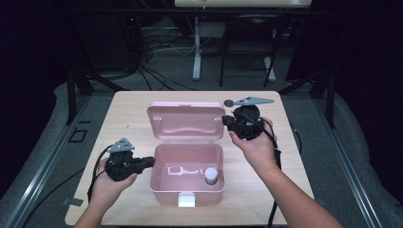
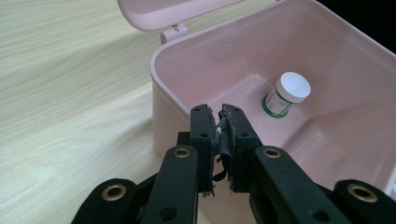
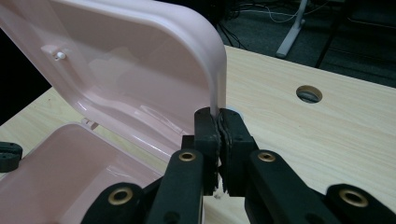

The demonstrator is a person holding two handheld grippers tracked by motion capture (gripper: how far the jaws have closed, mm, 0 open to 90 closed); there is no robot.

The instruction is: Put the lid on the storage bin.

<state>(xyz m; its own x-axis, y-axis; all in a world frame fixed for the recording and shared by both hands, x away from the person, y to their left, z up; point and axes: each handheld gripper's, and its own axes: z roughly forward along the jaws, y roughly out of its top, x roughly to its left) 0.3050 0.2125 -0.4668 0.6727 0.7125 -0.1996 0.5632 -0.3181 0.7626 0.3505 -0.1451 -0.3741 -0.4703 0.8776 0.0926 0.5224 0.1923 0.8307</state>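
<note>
right gripper (image 3: 218,122): pinches lid (image 1: 185,118) edge to hold it up | left gripper (image 2: 220,122): clenched, empty, steadies pink box (image 1: 161,183) | little bottle (image 1: 211,175) stays inside

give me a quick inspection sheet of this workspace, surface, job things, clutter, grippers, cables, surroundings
surface: light wood table, with a round hole near its far right corner.
job's things: pink box standing open, its lid tilted up behind it; a small white-capped bottle stands upright inside; white latch at the front.
clutter: nothing seen on the tabletop.
grippers: left gripper shut, tips at the box's left wall; right gripper shut on the lid's right edge.
cables: a black cable trails from the left gripper, another from the right; more tangle on the floor.
surroundings: dark room, grey floor, table legs beyond.
</note>
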